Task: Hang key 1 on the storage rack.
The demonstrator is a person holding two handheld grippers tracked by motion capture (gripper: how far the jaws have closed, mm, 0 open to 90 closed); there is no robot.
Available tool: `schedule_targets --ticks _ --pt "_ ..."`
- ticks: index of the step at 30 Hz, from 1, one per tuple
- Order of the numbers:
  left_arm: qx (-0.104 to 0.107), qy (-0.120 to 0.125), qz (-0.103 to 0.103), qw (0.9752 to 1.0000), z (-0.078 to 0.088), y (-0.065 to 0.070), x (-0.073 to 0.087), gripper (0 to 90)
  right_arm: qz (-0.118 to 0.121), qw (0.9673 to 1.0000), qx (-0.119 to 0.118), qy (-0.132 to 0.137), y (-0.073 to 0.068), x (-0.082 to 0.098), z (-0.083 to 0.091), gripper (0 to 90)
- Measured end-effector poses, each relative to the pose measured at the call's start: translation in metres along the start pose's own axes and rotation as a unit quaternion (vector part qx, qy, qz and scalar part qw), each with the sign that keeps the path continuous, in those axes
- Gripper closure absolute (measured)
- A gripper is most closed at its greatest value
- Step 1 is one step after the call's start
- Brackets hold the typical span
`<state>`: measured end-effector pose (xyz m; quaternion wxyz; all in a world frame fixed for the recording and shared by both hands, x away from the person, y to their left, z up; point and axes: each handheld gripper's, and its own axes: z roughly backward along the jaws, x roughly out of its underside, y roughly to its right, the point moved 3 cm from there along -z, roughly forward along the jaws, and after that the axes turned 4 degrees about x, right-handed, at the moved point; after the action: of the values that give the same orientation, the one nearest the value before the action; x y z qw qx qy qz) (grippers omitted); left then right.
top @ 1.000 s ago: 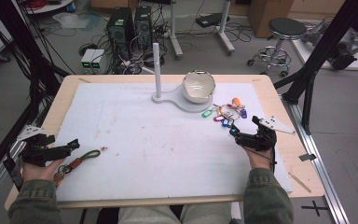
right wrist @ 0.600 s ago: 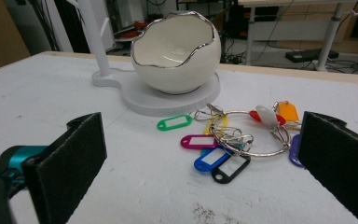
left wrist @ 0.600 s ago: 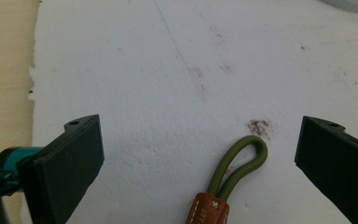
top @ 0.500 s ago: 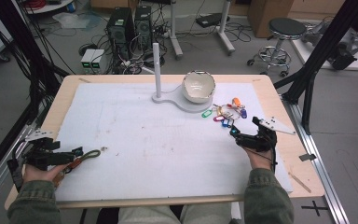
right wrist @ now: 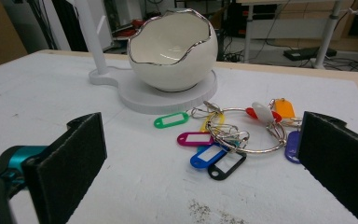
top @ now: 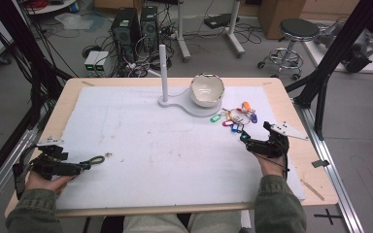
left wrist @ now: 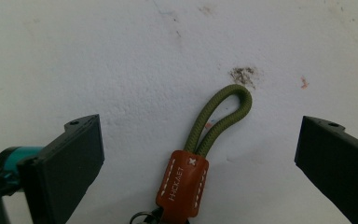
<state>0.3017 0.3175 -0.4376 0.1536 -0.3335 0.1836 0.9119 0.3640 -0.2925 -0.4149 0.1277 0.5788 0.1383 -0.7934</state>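
Observation:
An olive cord loop with a brown leather tab [left wrist: 200, 149] lies on the white mat between the wide-open jaws of my left gripper [left wrist: 198, 154]; in the high view the cord loop [top: 94, 160] sits at the front left, just ahead of the left gripper [top: 73, 167]. A bunch of coloured key tags on metal rings [right wrist: 235, 133] lies ahead of my right gripper [right wrist: 200, 163], which stands open and empty. From above, the key tags [top: 235, 119] lie just beyond the right gripper [top: 252, 143].
A white egg-shaped bowl [top: 206, 90] sits on a white base with an upright post [top: 163, 73] at the back centre; the bowl [right wrist: 172, 51] rises behind the tags. The white mat [top: 165, 141] covers most of the wooden table [top: 315, 160].
My left gripper has moved down and toward the table's front edge, lowering around the cord loop, which now lies between its jaws. The right gripper has stayed put.

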Motion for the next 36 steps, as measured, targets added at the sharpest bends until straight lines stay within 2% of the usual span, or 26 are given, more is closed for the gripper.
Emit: schedule_targets --ticks 7,8,13,16,21,23,24,26,36 --pt "0.001 -0.022 -0.003 0.9998 -0.002 -0.002 0.004 3.6 0.001 1.0 0.002 0.001 0.001 0.0 0.0 0.8" --pt "-0.001 -0.024 -0.006 0.9997 -0.002 -0.002 0.004 7.9 0.002 1.0 0.001 0.001 0.001 0.0 0.0 0.8" --pt "0.002 -0.036 -0.012 0.9993 -0.001 -0.002 0.005 13.5 0.0 1.0 0.002 0.002 0.001 0.0 0.0 0.8" --pt "0.003 -0.055 -0.019 0.9983 -0.002 -0.002 0.007 15.8 0.0 1.0 0.004 0.004 0.002 0.0 0.001 0.8" --pt "0.0 -0.068 -0.023 0.9974 -0.004 -0.003 0.009 18.4 -0.004 1.0 0.005 0.003 0.002 0.0 0.001 0.8" --pt "-0.002 -0.066 -0.023 0.9975 -0.004 -0.003 0.009 19.6 -0.003 1.0 0.004 0.004 0.002 0.0 0.001 0.8" --pt "-0.001 -0.067 -0.026 0.9974 -0.003 -0.002 0.009 25.0 -0.004 1.0 0.002 0.006 0.002 -0.001 0.001 0.8" --pt "-0.002 -0.067 -0.031 0.9973 -0.001 -0.002 0.009 28.5 -0.004 0.9999 -0.001 0.014 0.002 -0.002 0.002 0.8" --pt "-0.01 -0.075 -0.03 0.9967 -0.001 -0.005 0.012 38.2 -0.019 0.9996 0.001 0.019 0.006 -0.002 0.004 0.8"
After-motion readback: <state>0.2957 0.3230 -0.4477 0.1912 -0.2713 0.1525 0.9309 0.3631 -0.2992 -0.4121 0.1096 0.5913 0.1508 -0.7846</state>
